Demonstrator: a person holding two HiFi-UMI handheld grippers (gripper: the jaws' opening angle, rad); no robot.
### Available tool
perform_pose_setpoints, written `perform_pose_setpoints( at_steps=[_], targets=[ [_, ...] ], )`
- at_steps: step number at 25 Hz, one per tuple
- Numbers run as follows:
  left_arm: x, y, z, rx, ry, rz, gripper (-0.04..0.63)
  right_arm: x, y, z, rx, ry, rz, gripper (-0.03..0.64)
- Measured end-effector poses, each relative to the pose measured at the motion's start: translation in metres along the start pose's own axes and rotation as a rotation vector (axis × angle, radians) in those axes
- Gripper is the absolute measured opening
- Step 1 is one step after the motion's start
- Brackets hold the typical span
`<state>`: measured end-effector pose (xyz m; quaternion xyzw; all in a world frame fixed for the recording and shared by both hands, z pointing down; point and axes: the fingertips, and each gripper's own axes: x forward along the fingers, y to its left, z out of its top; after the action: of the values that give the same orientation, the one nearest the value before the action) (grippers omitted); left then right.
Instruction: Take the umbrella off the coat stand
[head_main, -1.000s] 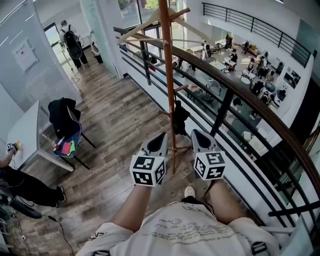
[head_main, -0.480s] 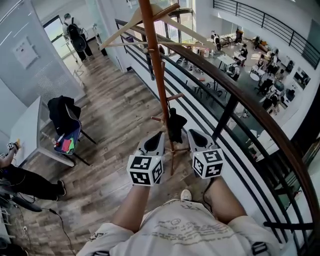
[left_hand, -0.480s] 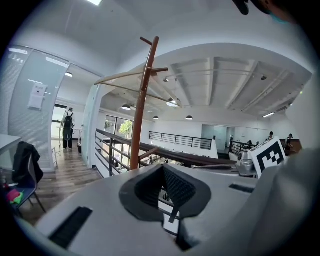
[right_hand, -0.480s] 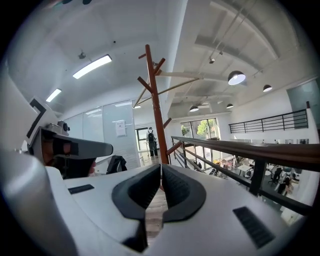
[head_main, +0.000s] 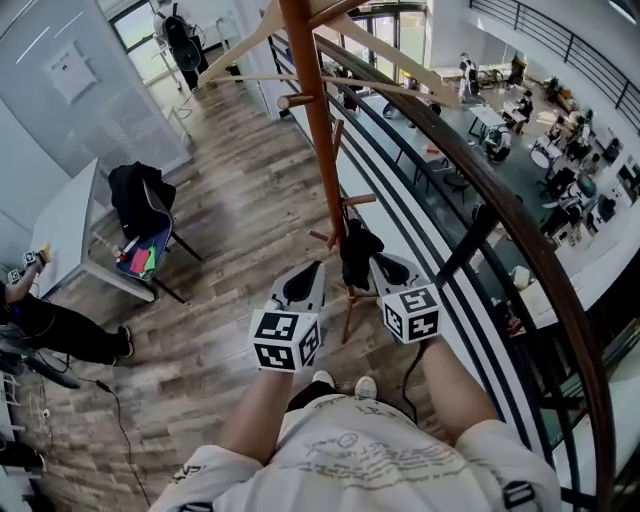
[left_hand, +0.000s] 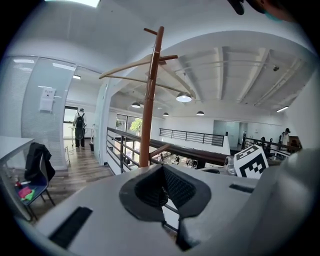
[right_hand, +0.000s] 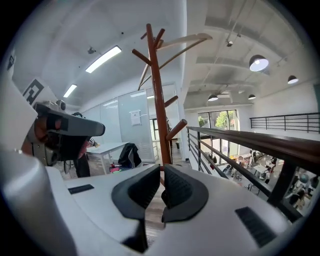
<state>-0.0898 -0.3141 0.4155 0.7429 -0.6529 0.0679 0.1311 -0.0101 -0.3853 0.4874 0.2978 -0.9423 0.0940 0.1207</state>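
Observation:
A brown wooden coat stand (head_main: 315, 130) rises just in front of me, beside the balcony railing. A black folded umbrella (head_main: 357, 250) hangs from one of its low pegs. My left gripper (head_main: 312, 268) is just left of the umbrella and my right gripper (head_main: 385, 262) just right of it, both at about its height. Neither touches it. Both are shut with nothing between the pads. The pole (left_hand: 150, 100) stands straight ahead of the jaws in the left gripper view. In the right gripper view the pole (right_hand: 157, 100) stands straight ahead of the jaws too, and the umbrella is hidden.
A dark curved railing (head_main: 480, 190) runs close on the right, with an open hall far below it. A wooden hanger (head_main: 260, 30) hangs high on the stand. A chair with a black jacket (head_main: 140, 215) and a white table (head_main: 70, 235) stand left, with a person (head_main: 50, 330) beside them.
Both grippers have come closer to the stand, so the umbrella now hangs right between them. Their jaws have stayed shut.

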Motion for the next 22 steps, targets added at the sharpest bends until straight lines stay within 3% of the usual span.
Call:
perform_pose_setpoints(
  at_steps=[4, 15, 22],
  targets=[
    [0.012, 0.021, -0.001, -0.010, 0.005, 0.025, 0.005, 0.035, -0.014, -0.011, -0.022, 0.032, 0.026, 0.010],
    [0.016, 0.059, -0.009, -0.006, 0.043, 0.072, 0.005, 0.109, -0.035, -0.059, -0.028, 0.168, 0.027, 0.135],
    [0.010, 0.072, -0.021, -0.004, 0.075, 0.095, 0.005, 0.139, -0.044, -0.073, -0.059, 0.223, 0.021, 0.159]
  ],
)
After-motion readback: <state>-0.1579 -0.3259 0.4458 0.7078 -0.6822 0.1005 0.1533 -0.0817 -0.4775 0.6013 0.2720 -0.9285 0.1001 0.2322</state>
